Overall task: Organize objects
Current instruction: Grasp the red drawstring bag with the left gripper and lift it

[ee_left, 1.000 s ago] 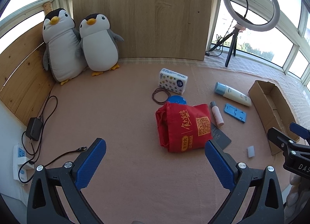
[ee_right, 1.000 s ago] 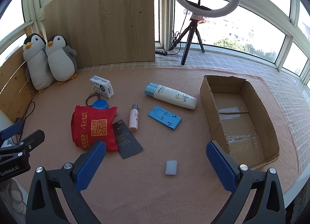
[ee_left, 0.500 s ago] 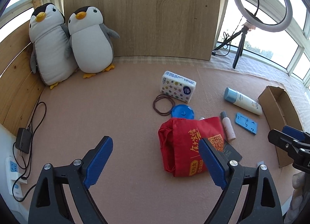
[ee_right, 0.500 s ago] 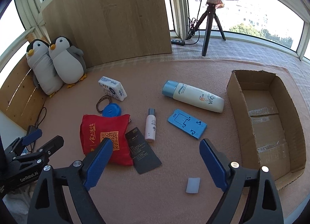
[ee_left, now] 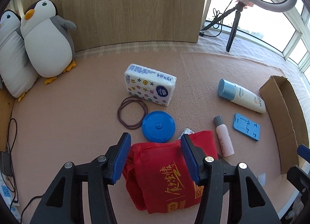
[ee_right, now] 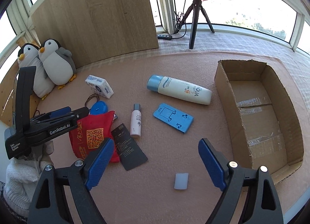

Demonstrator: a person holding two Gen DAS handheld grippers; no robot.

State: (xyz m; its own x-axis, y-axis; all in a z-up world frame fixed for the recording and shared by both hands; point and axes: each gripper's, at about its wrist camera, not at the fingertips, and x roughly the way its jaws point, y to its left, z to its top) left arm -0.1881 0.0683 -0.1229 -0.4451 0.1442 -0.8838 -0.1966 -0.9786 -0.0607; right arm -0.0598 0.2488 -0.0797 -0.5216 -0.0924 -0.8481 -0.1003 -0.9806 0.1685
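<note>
Closing in, the left gripper (ee_left: pixel 155 155) has its jaws narrowing over the red bag (ee_left: pixel 170 173), top edge between the pads; contact can't be judged. Just beyond lie the blue disc (ee_left: pixel 158 126), hair ties (ee_left: pixel 131 112) and tissue pack (ee_left: pixel 150 84). The right gripper (ee_right: pixel 154 163) hangs open above bare mat, a white block (ee_right: pixel 181 181) near it, black card (ee_right: pixel 128 146) to its left, box (ee_right: pixel 286 127) to the right.
</note>
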